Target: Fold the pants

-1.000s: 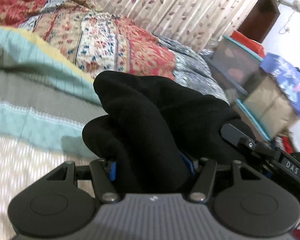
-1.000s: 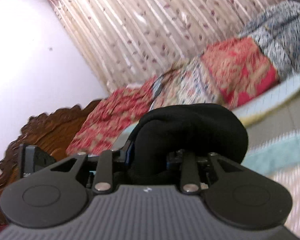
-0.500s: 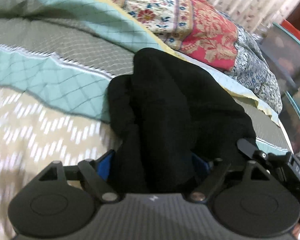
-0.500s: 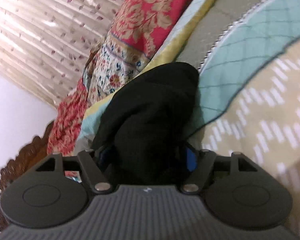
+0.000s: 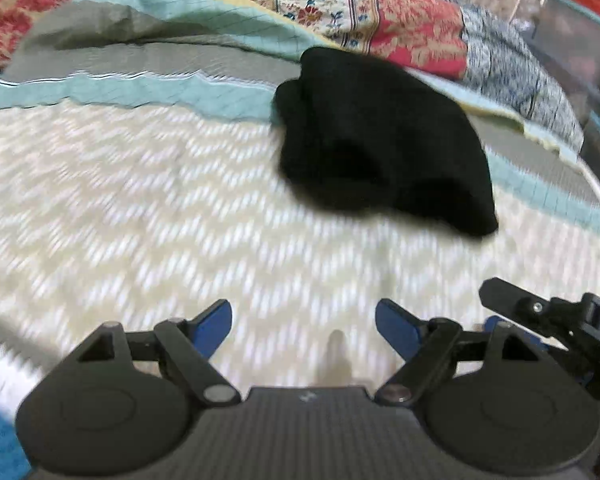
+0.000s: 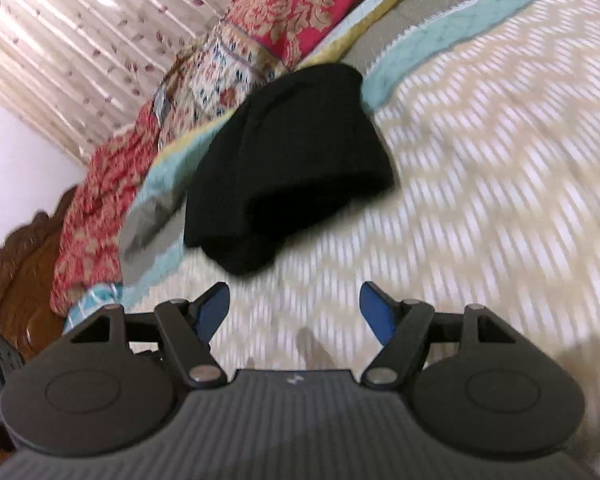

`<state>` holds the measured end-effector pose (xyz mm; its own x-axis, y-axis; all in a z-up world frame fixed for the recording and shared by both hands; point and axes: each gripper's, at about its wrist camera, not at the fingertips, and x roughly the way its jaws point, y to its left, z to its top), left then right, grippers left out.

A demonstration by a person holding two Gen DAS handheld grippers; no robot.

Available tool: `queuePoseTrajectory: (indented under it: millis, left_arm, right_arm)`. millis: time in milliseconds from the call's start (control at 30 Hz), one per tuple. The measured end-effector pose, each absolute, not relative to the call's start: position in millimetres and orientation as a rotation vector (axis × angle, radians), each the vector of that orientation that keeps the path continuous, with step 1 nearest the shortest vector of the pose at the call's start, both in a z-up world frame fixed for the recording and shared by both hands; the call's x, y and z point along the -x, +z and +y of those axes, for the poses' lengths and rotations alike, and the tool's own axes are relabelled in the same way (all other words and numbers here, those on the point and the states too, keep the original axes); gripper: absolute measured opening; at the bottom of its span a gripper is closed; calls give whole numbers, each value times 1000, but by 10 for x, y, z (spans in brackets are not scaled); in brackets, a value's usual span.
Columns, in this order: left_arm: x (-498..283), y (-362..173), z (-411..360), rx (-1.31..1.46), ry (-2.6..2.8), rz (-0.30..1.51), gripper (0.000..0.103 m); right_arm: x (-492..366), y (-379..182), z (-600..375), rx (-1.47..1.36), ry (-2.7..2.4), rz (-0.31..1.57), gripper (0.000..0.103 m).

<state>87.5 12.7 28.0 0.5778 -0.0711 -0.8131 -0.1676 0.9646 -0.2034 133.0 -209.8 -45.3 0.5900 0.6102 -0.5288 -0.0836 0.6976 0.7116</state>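
Observation:
The black pants [image 5: 384,140] lie in a folded bundle on the bed's cream zigzag cover, near its teal border. They also show in the right wrist view [image 6: 288,168]. My left gripper [image 5: 303,326] is open and empty, drawn back from the bundle over the cover. My right gripper [image 6: 294,312] is open and empty too, just short of the bundle's near edge. Part of the right gripper's body [image 5: 548,312] shows at the right of the left wrist view.
The bed cover [image 5: 140,208] spreads under both grippers. Patterned red and floral quilts [image 5: 380,12] lie piled behind the pants. A carved wooden headboard [image 6: 16,264] stands at the left. Curtains [image 6: 80,20] hang behind. Storage boxes [image 5: 588,52] stand at the right.
Both grippers held the pants bundle, lowered it onto the bed, then opened and pulled back. The pants now lie free on the cover.

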Motion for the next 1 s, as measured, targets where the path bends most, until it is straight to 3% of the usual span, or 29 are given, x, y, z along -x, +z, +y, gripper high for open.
queuePoseTrajectory:
  millis: [267,500,733,1000]
  left_arm:
    - [-52,316,5,224,96,980,85]
    - [480,256,-179,159,127,999,87]
    - [687,273,-240,120,163,990,88]
    - [721,418,-294,46,215,927,99]
  right_arm:
    - [-562,-437,-2086,-638,378,898,74]
    - [-29,-301,-2026,-405,329,821,74]
    - [316,-365,-2021,-308,298,736,74]
    - [262,-445,-2109,-344,252,729,74]
